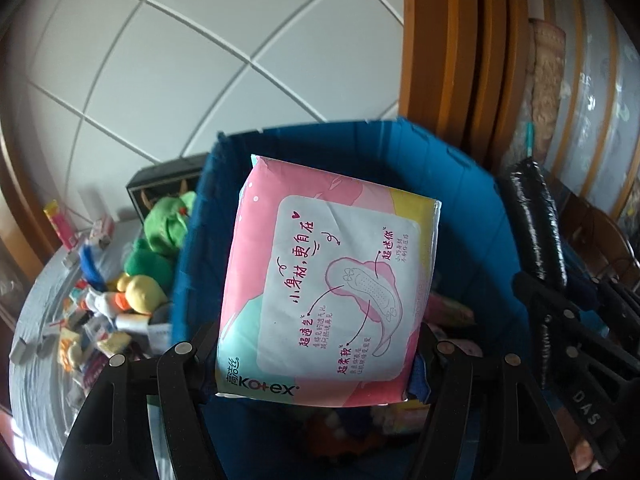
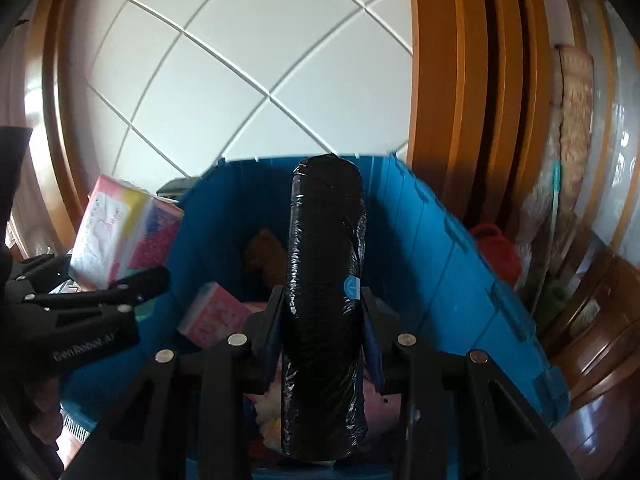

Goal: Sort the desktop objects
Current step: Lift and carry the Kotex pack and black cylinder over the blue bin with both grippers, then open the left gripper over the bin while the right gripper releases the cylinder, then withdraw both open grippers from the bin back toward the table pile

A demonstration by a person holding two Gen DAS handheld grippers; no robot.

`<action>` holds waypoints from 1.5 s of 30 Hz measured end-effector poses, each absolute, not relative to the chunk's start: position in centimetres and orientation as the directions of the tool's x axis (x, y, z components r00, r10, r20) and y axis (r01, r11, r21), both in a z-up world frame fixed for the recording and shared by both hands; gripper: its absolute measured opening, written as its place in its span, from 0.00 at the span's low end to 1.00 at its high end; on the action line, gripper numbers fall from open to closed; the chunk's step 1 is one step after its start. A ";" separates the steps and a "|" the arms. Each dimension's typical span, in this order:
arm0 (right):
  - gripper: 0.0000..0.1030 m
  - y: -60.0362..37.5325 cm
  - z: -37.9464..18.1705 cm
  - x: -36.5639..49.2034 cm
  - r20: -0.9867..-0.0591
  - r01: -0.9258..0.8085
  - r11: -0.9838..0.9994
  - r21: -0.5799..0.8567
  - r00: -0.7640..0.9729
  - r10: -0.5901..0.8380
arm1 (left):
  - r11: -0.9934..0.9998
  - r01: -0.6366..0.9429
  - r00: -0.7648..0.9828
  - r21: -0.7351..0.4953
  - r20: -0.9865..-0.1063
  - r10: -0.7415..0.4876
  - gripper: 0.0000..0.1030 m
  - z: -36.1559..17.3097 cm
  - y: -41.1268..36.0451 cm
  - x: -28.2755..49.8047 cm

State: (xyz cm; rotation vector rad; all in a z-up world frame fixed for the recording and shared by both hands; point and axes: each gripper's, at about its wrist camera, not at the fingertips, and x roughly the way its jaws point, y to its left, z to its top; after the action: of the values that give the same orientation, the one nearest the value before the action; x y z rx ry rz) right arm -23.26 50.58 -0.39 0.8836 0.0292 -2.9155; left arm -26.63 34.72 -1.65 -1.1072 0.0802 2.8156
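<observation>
My left gripper (image 1: pixel 316 360) is shut on a pink Kotex pad pack (image 1: pixel 328 280) and holds it over the open blue bin (image 1: pixel 472 216). My right gripper (image 2: pixel 322 308) is shut on a black roll of plastic bags (image 2: pixel 324 288) and holds it upright over the same blue bin (image 2: pixel 432 240). The pad pack (image 2: pixel 116 228) and the left gripper (image 2: pixel 100 300) show at the left of the right wrist view. The black roll (image 1: pixel 536 216) and the right gripper (image 1: pixel 580 332) show at the right of the left wrist view. The bin holds a pink pack (image 2: pixel 216 316) and a brown soft toy (image 2: pixel 264 256).
A grey table (image 1: pixel 36 344) left of the bin carries green and yellow plush toys (image 1: pixel 152 256), small boxes and packets (image 1: pixel 88 320). A dark box (image 1: pixel 164 184) stands behind them. Wooden furniture (image 2: pixel 452 80) and a red object (image 2: pixel 496 248) are right of the bin.
</observation>
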 end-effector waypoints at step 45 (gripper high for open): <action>1.00 54.8 -0.5 -21.4 -0.492 0.044 -0.999 -0.021 -0.870 -0.028 | -0.998 -0.065 -0.771 0.006 -0.635 0.047 0.99 -1.9 36.4 -24.5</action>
State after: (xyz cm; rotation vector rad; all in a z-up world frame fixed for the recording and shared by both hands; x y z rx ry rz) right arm -21.35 54.84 -0.52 0.7892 0.0496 -3.0022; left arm -24.51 36.45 -1.95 -1.0397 0.0430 2.9011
